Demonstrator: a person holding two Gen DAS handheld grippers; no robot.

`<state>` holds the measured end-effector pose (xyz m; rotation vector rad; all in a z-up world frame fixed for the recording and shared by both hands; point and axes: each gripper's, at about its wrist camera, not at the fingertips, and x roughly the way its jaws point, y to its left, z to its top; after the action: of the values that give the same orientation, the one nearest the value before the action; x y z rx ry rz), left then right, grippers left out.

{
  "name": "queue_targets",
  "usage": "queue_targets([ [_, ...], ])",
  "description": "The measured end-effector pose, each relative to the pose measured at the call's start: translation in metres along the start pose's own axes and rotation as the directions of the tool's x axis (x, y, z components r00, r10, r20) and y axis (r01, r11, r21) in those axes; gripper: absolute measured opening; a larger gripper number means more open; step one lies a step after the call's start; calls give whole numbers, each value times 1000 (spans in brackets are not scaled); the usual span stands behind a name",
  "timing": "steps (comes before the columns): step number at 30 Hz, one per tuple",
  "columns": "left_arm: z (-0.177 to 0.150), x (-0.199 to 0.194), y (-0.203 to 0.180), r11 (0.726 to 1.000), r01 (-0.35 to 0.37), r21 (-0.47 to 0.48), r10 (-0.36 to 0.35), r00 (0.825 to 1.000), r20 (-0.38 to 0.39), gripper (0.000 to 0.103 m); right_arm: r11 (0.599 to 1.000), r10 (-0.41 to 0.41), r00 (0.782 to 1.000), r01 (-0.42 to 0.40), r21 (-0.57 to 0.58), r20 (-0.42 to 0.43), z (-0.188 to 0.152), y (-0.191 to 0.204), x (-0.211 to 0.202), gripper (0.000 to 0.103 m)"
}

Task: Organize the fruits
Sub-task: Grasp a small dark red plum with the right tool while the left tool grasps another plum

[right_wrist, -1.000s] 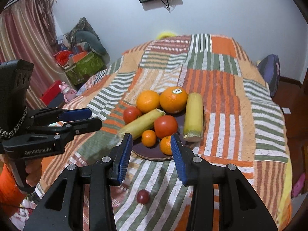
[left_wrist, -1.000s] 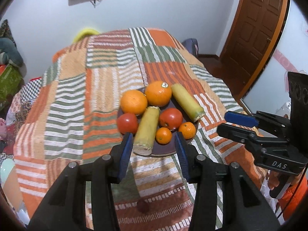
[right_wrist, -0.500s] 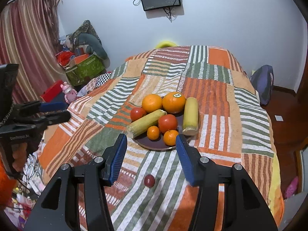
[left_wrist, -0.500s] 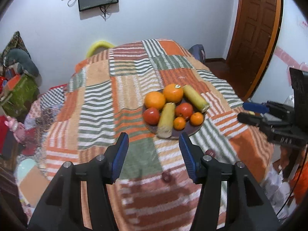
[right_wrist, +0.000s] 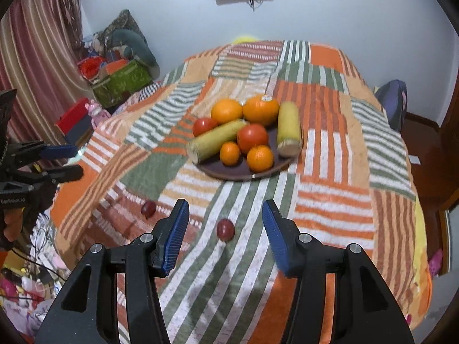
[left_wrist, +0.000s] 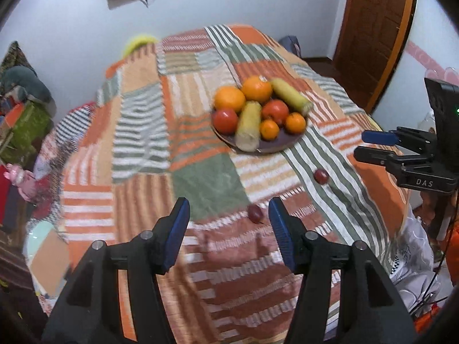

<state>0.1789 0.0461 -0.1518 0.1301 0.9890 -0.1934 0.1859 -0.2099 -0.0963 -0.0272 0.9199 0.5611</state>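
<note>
A dark round plate (left_wrist: 282,143) (right_wrist: 229,169) sits on the striped patchwork cloth and holds two oranges, two tomatoes, two small mandarins and two yellow-green corn cobs. Two small dark red fruits lie loose on the cloth in front of it: one (left_wrist: 254,212) (right_wrist: 148,208) near my left gripper, one (left_wrist: 321,176) (right_wrist: 225,229) near my right gripper. My left gripper (left_wrist: 229,223) is open and empty, held back from the cloth's near edge. My right gripper (right_wrist: 223,226) is open and empty, the red fruit showing between its fingers below.
The cloth-covered table (right_wrist: 330,154) drops off at its near edge. A wooden door (left_wrist: 370,28) stands at right. Boxes and toys (right_wrist: 120,80) pile by the curtain at left. A backpack (right_wrist: 393,103) sits on the floor at far right.
Both grippers have pulled back and up from the plate. The plate now looks smaller, and both loose red fruits have come into view.
</note>
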Motion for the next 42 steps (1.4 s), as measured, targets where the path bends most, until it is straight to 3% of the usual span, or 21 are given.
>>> queue_targets([
  [15, -6, 74, -23, 997, 82, 9, -79, 985, -151, 56, 999, 19, 996, -22, -40, -82, -19, 2, 30, 49],
  [21, -4, 87, -18, 994, 109, -10, -109, 979, -170, 49, 998, 42, 993, -46, -35, -115, -21, 0, 46, 40],
  [23, -4, 91, -19, 994, 112, -5, -111, 977, -183, 41, 998, 44, 992, -48, -37, -119, -22, 2, 49, 39],
  [26, -4, 98, -20, 996, 91, 9, -87, 977, -193, 40, 998, 49, 990, -56, -43, -135, -22, 2, 56, 33],
  [30, -2, 104, -18, 995, 102, -1, -101, 974, -204, 39, 997, 52, 987, -60, -48, -154, -23, 2, 65, 31],
  [35, -4, 114, -21, 994, 106, 3, -103, 967, -235, 33, 997, 46, 986, -55, -53, -159, -22, 2, 71, 19],
  [42, -5, 120, -17, 994, 111, -23, -113, 963, -244, 22, 997, 39, 990, -47, -58, -138, -22, 0, 66, 18],
])
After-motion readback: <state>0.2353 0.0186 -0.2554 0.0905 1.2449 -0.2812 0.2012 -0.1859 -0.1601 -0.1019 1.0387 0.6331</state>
